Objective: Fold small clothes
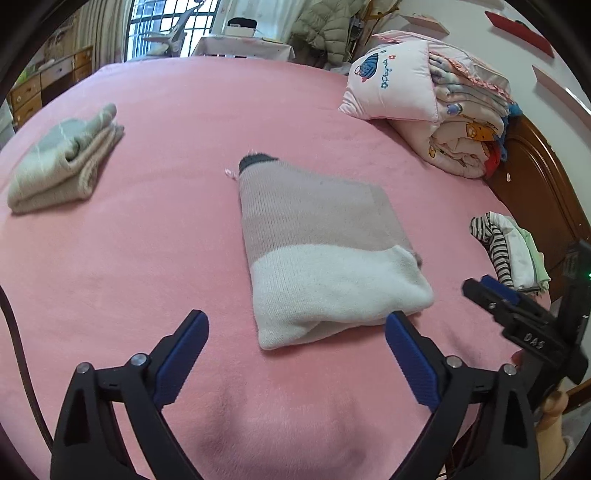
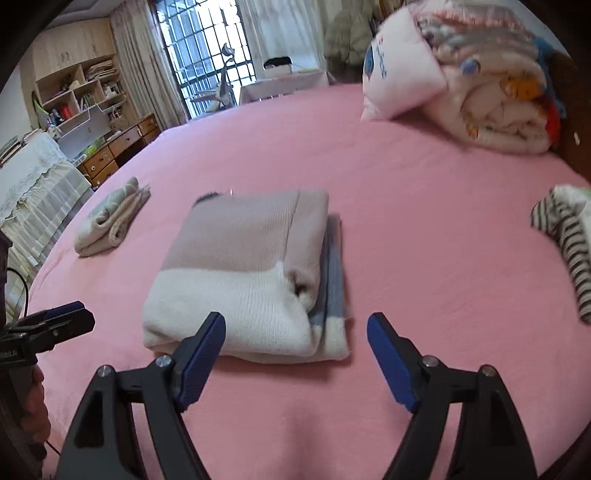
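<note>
Left wrist: gripper (image 1: 297,334) agape above sweater (image 1: 325,254).

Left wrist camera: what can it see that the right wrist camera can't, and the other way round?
Only the left view shows the wooden headboard and red wall shelf. Only the right view shows the bookshelf and the sweater's grey layer. Both show the folded sweater, the green folded knit, striped clothes, quilts, and both open tongs.

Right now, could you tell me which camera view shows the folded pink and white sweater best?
The right wrist view: the sweater sits centred there, showing its stacked folded layers and the grey edge along one side. The left wrist view shows the sweater whole and sharp, but the layered edge is hidden.
</note>
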A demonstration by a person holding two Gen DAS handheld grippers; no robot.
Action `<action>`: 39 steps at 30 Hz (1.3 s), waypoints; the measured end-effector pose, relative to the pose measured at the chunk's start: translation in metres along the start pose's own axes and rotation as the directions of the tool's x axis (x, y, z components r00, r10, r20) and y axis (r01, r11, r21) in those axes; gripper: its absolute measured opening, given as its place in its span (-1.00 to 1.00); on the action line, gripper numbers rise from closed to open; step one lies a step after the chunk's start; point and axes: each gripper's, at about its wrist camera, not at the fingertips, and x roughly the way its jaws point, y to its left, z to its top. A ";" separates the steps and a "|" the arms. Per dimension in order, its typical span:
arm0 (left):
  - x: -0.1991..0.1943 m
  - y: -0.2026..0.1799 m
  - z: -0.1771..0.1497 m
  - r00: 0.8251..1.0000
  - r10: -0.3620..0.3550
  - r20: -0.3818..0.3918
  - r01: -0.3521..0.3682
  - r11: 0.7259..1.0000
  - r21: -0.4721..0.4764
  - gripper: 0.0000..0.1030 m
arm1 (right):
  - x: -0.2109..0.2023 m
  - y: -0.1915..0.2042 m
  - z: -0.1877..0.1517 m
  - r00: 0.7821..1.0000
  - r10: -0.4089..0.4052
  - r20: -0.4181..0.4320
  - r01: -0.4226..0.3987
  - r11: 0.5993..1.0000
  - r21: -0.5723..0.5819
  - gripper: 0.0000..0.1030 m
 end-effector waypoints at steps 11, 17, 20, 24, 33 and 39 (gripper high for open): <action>0.001 -0.011 0.060 0.998 0.061 0.007 -0.061 0.998 0.011 0.99 | 0.007 -0.002 0.048 0.998 0.010 -0.062 -0.011 1.000 -0.018 0.76; 0.063 0.012 0.079 0.996 0.028 -0.079 -0.035 0.995 -0.088 0.99 | 0.065 -0.013 0.058 0.984 0.026 -0.174 -0.020 0.999 0.032 0.76; 0.094 0.022 0.083 0.993 0.043 -0.111 -0.055 0.992 -0.110 0.99 | 0.092 -0.023 0.059 0.974 0.039 -0.221 -0.025 0.998 0.063 0.76; 0.126 0.031 0.084 0.988 0.056 -0.147 -0.074 0.991 -0.116 0.99 | 0.126 -0.038 0.054 0.953 0.105 -0.283 -0.068 0.988 0.138 0.76; 0.170 0.050 0.076 0.981 -0.049 -0.186 0.007 0.975 -0.221 0.99 | 0.166 -0.046 0.042 0.924 0.207 -0.320 -0.142 0.966 0.216 0.76; 0.181 0.056 0.068 0.979 -0.111 -0.169 0.068 0.968 -0.240 0.99 | 0.187 -0.053 0.036 0.902 0.291 -0.319 -0.200 0.936 0.289 0.75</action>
